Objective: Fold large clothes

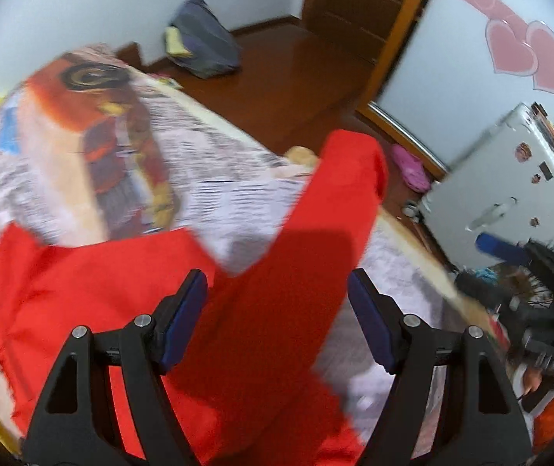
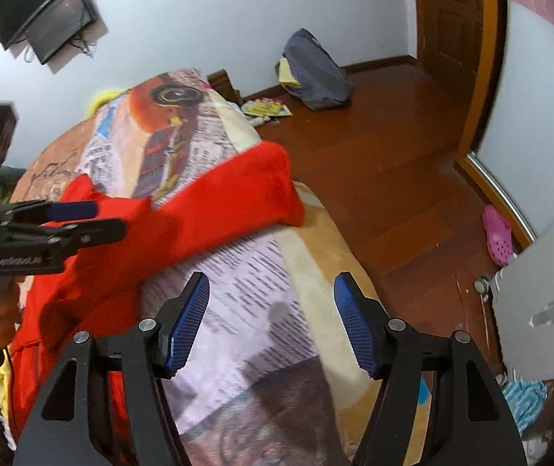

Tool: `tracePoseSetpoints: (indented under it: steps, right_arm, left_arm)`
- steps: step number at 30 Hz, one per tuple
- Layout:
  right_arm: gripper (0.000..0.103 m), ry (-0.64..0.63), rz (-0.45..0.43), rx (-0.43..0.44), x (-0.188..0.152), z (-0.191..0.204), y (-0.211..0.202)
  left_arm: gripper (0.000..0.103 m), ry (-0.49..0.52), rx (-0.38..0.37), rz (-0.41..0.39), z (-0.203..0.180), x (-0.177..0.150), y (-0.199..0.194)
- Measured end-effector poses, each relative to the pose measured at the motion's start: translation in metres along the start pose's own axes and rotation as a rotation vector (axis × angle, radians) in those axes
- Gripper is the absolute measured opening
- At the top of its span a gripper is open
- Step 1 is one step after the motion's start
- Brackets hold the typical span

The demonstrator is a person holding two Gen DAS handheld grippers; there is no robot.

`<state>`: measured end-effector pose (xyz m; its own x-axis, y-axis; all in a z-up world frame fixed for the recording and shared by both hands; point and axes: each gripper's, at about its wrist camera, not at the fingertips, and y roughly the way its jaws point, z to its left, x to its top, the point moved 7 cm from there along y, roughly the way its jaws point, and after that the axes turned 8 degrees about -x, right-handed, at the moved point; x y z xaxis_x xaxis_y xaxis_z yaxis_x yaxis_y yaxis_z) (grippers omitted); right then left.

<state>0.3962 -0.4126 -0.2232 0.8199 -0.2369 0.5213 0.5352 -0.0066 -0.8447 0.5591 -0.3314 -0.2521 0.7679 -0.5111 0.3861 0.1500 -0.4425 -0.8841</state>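
A large red garment (image 1: 261, 310) lies spread on a bed covered by a printed blanket (image 1: 94, 147). One long red part, a sleeve or a leg, (image 1: 350, 178) reaches toward the bed's far edge. My left gripper (image 1: 277, 283) hovers open over the red cloth, and its blue pads (image 1: 183, 322) press on nothing. In the right wrist view the red garment (image 2: 199, 213) lies left of and beyond my right gripper (image 2: 273, 283), which stands open above bare blanket (image 2: 253, 303) with nothing between its fingers. The left gripper (image 2: 108, 219) shows there at the left, over the red cloth.
Past the bed's edge (image 2: 331, 240) is a wooden floor (image 2: 393, 147) with a dark blue bag (image 2: 315, 70) by the wall and a pink clog (image 2: 498, 233). A white cabinet (image 1: 509, 178) stands at the right near a wooden door (image 2: 455, 19). A screen (image 2: 44, 11) hangs on the wall.
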Motion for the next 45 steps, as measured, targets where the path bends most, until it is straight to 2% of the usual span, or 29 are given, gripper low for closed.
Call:
tracePoseSetpoints:
  steps: [4,5,6,7,8,9,11,15,20,22,25,28,31,35,38,40,43,45]
  right_arm:
    - [0.063,-0.002,0.023,-0.002,-0.005,-0.006,0.006]
    - [0.063,-0.006,0.023,-0.005,-0.006,-0.008,0.007]
    - [0.063,-0.014,0.023,-0.013,-0.008,-0.008,0.007]
    - [0.063,-0.023,0.024,-0.022,-0.008,-0.008,0.007]
    - [0.063,-0.03,0.024,-0.025,-0.008,-0.007,0.006]
    - [0.063,-0.04,0.025,-0.025,-0.009,-0.006,0.006]
    - [0.063,-0.06,0.023,-0.024,-0.009,-0.003,0.006]
    - [0.063,-0.098,0.01,-0.02,-0.008,0.012,0.001]
    - [0.063,-0.131,-0.015,0.025,-0.003,0.042,-0.012]
    - [0.063,-0.144,-0.028,0.051,-0.002,0.056,-0.018]
    - [0.063,-0.183,-0.045,0.077,-0.003,0.081,-0.027]
    - [0.063,-0.233,-0.037,0.1,-0.01,0.106,-0.027]
    - [0.064,-0.288,0.0,0.107,-0.019,0.13,-0.015]
    - [0.065,-0.377,0.075,0.061,-0.04,0.153,0.015]
    - [0.065,-0.42,0.103,0.001,-0.048,0.156,0.032]
    - [0.066,-0.423,0.108,-0.009,-0.05,0.156,0.037]
    - [0.075,-0.416,0.09,-0.022,-0.048,0.153,0.039]
    - [0.076,-0.418,0.083,-0.022,-0.048,0.152,0.038]
  left_arm:
    - [0.074,-0.022,-0.021,0.044,-0.012,0.012,0.042]
    - [0.068,-0.026,-0.014,0.045,-0.013,0.014,0.049]
    - [0.051,-0.029,-0.007,0.041,-0.013,0.016,0.053]
    - [0.042,-0.034,0.0,0.041,-0.012,0.016,0.057]
    - [0.021,-0.044,-0.001,0.035,-0.011,0.017,0.057]
    - [0.006,-0.061,-0.009,0.016,-0.009,0.018,0.054]
    - [0.005,-0.066,-0.021,-0.048,-0.009,0.021,0.036]
    - [0.004,-0.031,0.054,-0.197,-0.004,0.027,-0.031]
    - [0.004,-0.047,0.172,-0.422,0.02,0.023,-0.152]
    - [0.004,-0.071,0.251,-0.512,0.037,0.012,-0.206]
    - [0.004,-0.134,0.363,-0.585,0.066,-0.011,-0.26]
    - [0.005,-0.224,0.419,-0.623,0.096,-0.044,-0.291]
    - [0.005,-0.289,0.448,-0.597,0.13,-0.085,-0.298]
    - [0.009,-0.354,0.477,-0.45,0.172,-0.147,-0.269]
    - [0.013,-0.417,0.44,-0.337,0.194,-0.193,-0.238]
    - [0.014,-0.443,0.42,-0.283,0.207,-0.223,-0.227]
    - [0.021,-0.47,0.369,-0.252,0.212,-0.26,-0.22]
    - [0.035,-0.5,0.338,-0.255,0.22,-0.282,-0.22]
